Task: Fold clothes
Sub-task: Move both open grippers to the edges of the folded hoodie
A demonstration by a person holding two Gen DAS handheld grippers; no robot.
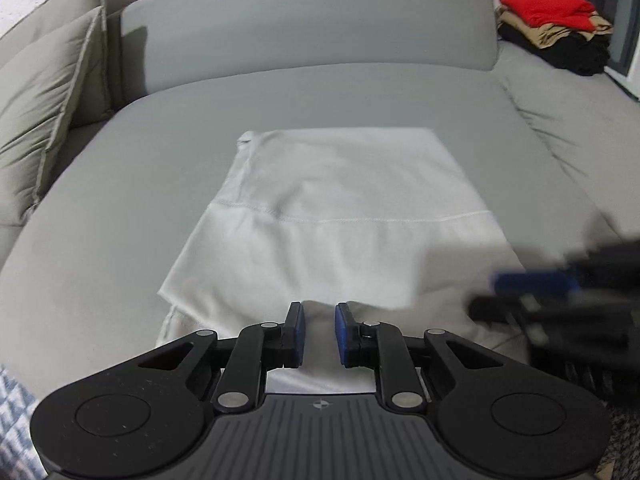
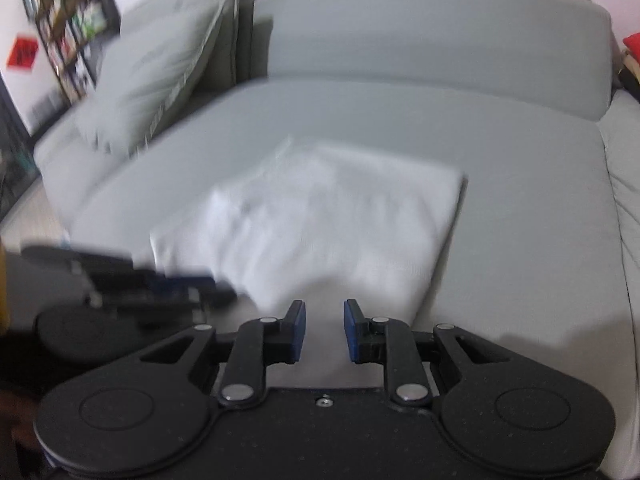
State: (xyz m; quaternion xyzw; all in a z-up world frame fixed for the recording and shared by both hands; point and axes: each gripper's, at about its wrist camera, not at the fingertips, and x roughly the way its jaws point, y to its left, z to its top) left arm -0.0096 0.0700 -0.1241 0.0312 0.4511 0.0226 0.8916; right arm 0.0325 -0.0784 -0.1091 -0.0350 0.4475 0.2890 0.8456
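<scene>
A folded white garment (image 1: 340,216) lies flat on the grey sofa (image 1: 320,96). The left claw (image 1: 319,334) and the right claw (image 2: 325,330) each stand slightly open above its near edge, holding nothing.

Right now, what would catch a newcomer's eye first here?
A folded white cotton garment lies flat in the middle of the grey fabric sofa seat. Behind it to the right, a red folded top crowns a stack of dark clothes. Both grippers hover near the garment's front edge, holding nothing.
</scene>
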